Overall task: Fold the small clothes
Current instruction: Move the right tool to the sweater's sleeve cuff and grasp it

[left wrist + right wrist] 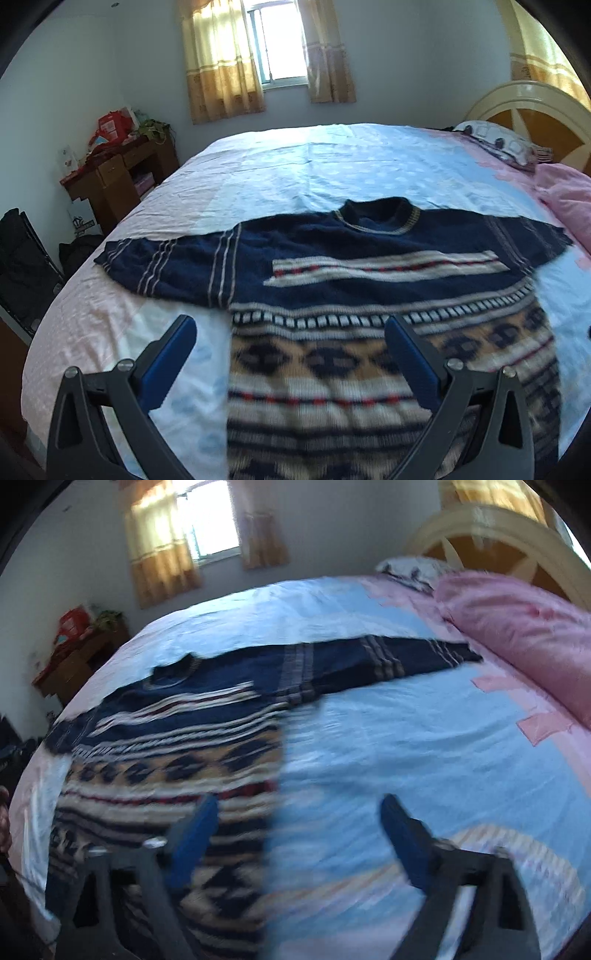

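Note:
A small navy knit sweater (332, 266) with white, tan and red patterned bands lies flat, face up, on the bed, sleeves spread to both sides. My left gripper (290, 325) is open and empty, hovering above the sweater's lower left part. In the right wrist view the sweater (192, 716) shows on the left, its right sleeve stretching toward the pink quilt. My right gripper (299, 805) is open and empty, above the sweater's lower right edge. That view is blurred.
The bed sheet (295, 166) is light blue and pink. A pink quilt (524, 627) and a pillow (495, 142) lie at the right by the headboard (535, 107). A cluttered wooden desk (118, 173) stands at the left wall.

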